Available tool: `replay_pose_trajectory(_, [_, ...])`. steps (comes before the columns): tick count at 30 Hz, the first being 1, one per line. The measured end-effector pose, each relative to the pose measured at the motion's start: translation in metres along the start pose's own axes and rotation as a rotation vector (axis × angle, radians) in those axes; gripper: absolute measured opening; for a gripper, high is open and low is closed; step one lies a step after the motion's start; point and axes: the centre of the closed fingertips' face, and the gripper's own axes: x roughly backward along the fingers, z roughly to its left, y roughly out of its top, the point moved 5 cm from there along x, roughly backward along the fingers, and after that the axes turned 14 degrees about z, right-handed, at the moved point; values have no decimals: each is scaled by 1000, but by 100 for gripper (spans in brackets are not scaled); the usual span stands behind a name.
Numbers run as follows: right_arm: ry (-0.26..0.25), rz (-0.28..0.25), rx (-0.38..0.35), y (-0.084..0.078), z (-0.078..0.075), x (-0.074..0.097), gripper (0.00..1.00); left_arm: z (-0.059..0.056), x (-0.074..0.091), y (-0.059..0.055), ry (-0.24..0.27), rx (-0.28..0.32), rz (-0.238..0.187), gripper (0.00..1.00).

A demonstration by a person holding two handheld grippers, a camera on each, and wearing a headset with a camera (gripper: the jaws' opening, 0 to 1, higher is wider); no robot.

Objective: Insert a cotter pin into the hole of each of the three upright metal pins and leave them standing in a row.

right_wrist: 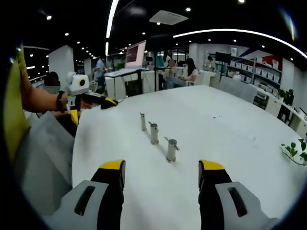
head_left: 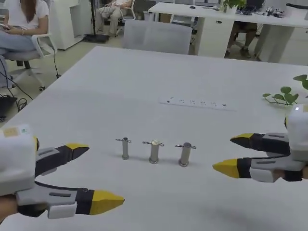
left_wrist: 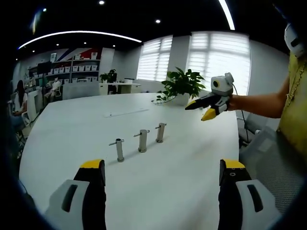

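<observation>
White table [head_left: 144, 82], matte and bare apart from the items below; open office around it. Beyond the far edge stand a grey chair [head_left: 156, 36] and white desks [head_left: 226, 14], and a person [head_left: 21, 21] sits off to the left. Ceiling strip lights and blinds over the windows show in the left gripper view, along with shelves [left_wrist: 72, 69] of white boxes on the far wall; contents cannot be told. A white power strip [head_left: 195, 103] lies flat well beyond the jaw tips; its print is too small to read. Leaves of a plant [head_left: 284, 95] reach in past the right jaws. Three metal pins [head_left: 154, 152] stand upright in a row on the table, apart from one another. They sit between the two grippers in the head view, and ahead of the jaw tips, centred in the gap, in each gripper view. Each has a thin cotter pin [head_left: 191, 146] crosswise through its top. Left gripper [head_left: 103, 173]: jaws spread wide, nothing between them, tips off the table and short of the nearest pin. Right gripper [head_left: 224, 153]: jaws spread, nothing held, tips pointing toward the row from the other end and clear of it. Each gripper is seen across the table in the other's view, held in a hand.
</observation>
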Motion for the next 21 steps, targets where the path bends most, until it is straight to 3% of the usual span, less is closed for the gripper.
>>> replay_pose_trajectory(4, [-29, -27, -32, -6, 7, 1, 68, -1, 3, 1, 7, 10, -17, 100])
replay_pose_trajectory(9, [-74, -51, -87, -12, 13, -1, 71, 1, 4, -4, 16, 15, -8, 100])
replay_pose_trajectory(12, [-101, -55, -82, -14, 20, -3, 72, 3, 5, -4, 19, 34, -22, 100])
replay_pose_trajectory(21, [-93, -52, -114, -26, 26, -16, 73, 9, -2, -5, 6, 23, -10, 100])
